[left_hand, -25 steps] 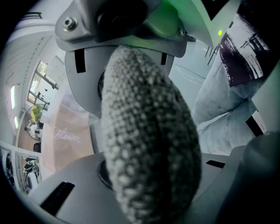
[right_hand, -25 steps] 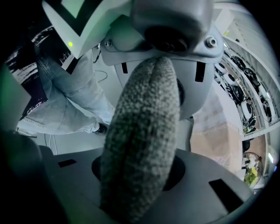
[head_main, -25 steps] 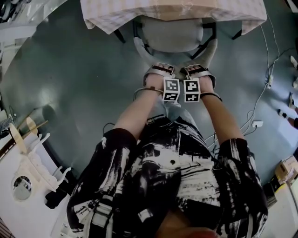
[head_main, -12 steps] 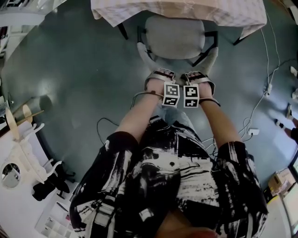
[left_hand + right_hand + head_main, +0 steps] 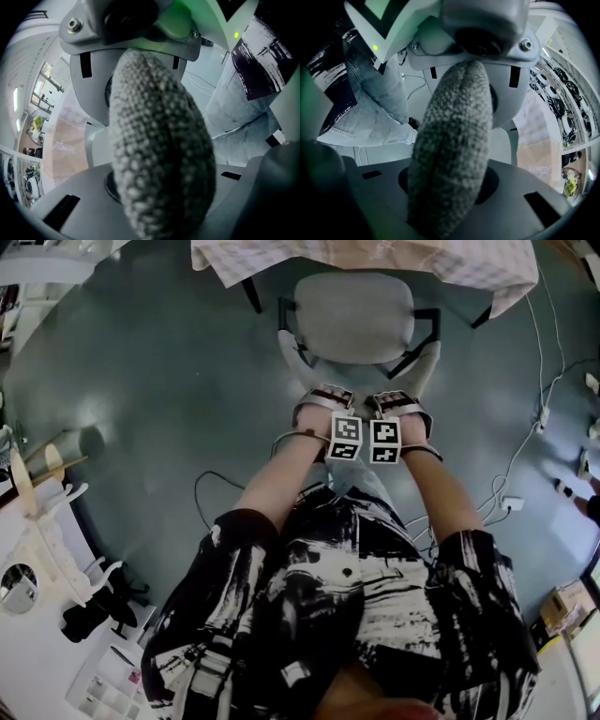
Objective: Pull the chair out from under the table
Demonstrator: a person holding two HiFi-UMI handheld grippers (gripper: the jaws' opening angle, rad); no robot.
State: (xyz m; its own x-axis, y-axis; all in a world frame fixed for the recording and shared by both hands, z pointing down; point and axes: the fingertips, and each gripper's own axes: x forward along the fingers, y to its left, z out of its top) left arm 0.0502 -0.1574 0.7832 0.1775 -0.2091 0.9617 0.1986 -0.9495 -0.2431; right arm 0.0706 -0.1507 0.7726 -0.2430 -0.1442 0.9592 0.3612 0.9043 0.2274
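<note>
The grey fabric chair (image 5: 354,320) stands on the floor with its seat mostly out from under the table (image 5: 281,261), which wears a checked cloth. Both grippers point steeply down at the top edge of the chair's backrest (image 5: 292,351). My left gripper (image 5: 319,401) is shut on that edge, and the knobbly grey padding (image 5: 159,154) fills the space between its jaws. My right gripper (image 5: 398,403) sits right beside it, shut on the same padded edge (image 5: 450,154). From the head view the fingertips are hidden under the grippers' bodies and marker cubes (image 5: 344,437).
White cables (image 5: 525,446) and a power strip (image 5: 511,505) lie on the grey floor to the right. A white worktop (image 5: 47,577) with tools stands at lower left. The person's legs are directly behind the chair.
The chair has slid further out from under the table, towards the person, so more of its seat shows. Both grippers came back with it, still clamped on the backrest.
</note>
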